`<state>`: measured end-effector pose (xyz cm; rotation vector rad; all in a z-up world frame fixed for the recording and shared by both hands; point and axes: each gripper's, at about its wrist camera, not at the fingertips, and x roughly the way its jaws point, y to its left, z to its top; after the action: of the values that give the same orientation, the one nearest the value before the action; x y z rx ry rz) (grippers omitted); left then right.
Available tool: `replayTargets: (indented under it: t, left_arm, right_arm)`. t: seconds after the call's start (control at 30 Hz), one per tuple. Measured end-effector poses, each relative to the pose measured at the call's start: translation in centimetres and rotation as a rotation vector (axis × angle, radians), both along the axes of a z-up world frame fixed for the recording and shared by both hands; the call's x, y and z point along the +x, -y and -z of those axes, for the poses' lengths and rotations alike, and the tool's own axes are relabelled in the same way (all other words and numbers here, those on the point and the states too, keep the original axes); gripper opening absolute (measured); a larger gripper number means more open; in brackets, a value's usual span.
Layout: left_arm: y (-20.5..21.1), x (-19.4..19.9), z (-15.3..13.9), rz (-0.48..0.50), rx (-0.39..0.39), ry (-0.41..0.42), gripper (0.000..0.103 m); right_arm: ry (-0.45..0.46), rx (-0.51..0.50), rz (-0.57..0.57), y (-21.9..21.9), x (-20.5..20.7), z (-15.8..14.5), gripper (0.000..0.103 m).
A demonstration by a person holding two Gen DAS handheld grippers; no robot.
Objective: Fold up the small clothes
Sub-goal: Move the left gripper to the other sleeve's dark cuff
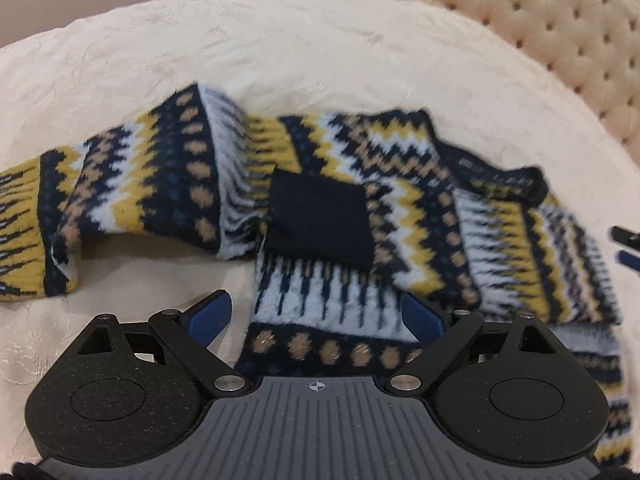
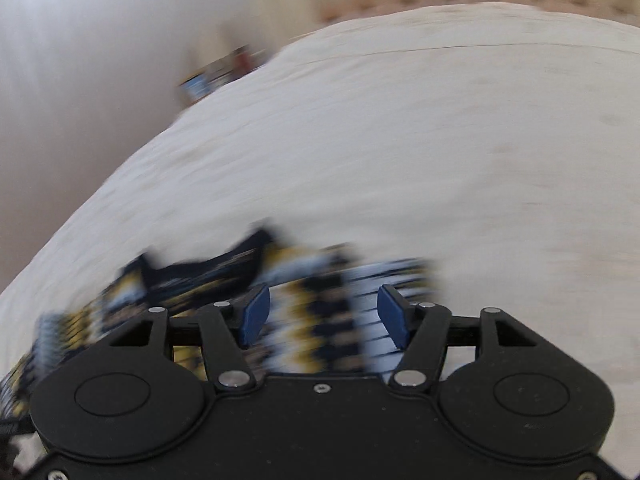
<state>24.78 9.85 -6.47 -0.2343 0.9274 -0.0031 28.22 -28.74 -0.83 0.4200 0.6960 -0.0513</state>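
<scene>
One patterned sweater (image 1: 360, 208) is lying half-folded on the cream bedspread (image 1: 280, 60). I am holding my left gripper (image 1: 316, 316) wide open over its hem, gripping nothing. My right gripper (image 2: 322, 314) is standing open, empty, above blurred knit. Only the left view is showing the black cuff (image 1: 320, 220).

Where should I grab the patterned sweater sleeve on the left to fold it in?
Probably take the sleeve at its yellow-striped cuff, the free end lying flat on the bedspread. Come in from the outer left side, fingers low along the bed, pinching through both layers, then carry it toward the sweater body.
</scene>
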Motion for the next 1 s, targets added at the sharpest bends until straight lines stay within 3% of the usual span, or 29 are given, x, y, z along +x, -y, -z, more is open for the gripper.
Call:
replayTargets:
  t: [0.17,0.4,0.43,0.47,0.5,0.7,0.77,0.83,0.9,0.97,1.0]
  left_arm:
    - [0.3,0.2,0.8,0.009,0.021,-0.021,0.094]
    - [0.8,0.4,1.2,0.032,0.051,-0.022,0.097]
    - [0.9,0.5,1.3,0.035,0.053,-0.023,0.099]
    - [1.0,0.6,1.3,0.04,0.054,-0.022,0.101]
    - [1.1,0.6,1.4,0.043,0.058,-0.021,0.101]
    - [0.9,0.5,1.2,0.037,0.044,-0.021,0.101]
    - [0.8,0.5,1.2,0.035,0.041,-0.022,0.101]
    - [0.9,0.4,1.1,0.037,0.044,-0.022,0.101]
    - [0.9,0.4,1.2,0.039,0.047,-0.021,0.101]
    - [0.8,0.4,1.1,0.04,0.046,-0.02,0.101]
    - [0.9,0.4,1.1,0.041,0.045,-0.021,0.101]
  right_arm:
    - [-0.049,0.076,0.057,2.9,1.5,2.1,0.066]
    - [-0.036,0.322,0.057,4.3,2.9,5.4,0.065]
    - [-0.031,0.334,0.044,4.1,3.0,5.5,0.063]
    - [-0.028,0.329,0.025,3.8,3.0,5.3,0.047]
    - [-0.03,0.296,0.01,3.5,2.9,5.2,0.019]
    - [0.17,-0.183,-0.123,-2.5,-1.1,-0.3,0.019]
    - [0.132,-0.283,-0.066,-2.7,-1.0,-0.3,0.019]
    - [0.029,-0.296,-0.019,-1.9,0.3,1.0,0.019]
    - [-0.07,-0.265,-0.009,-1.1,1.6,2.5,0.029]
    - [-0.057,-0.225,0.01,-0.8,1.6,2.5,0.035]
    - [-0.033,-0.195,0.016,-0.5,1.2,2.2,0.047]
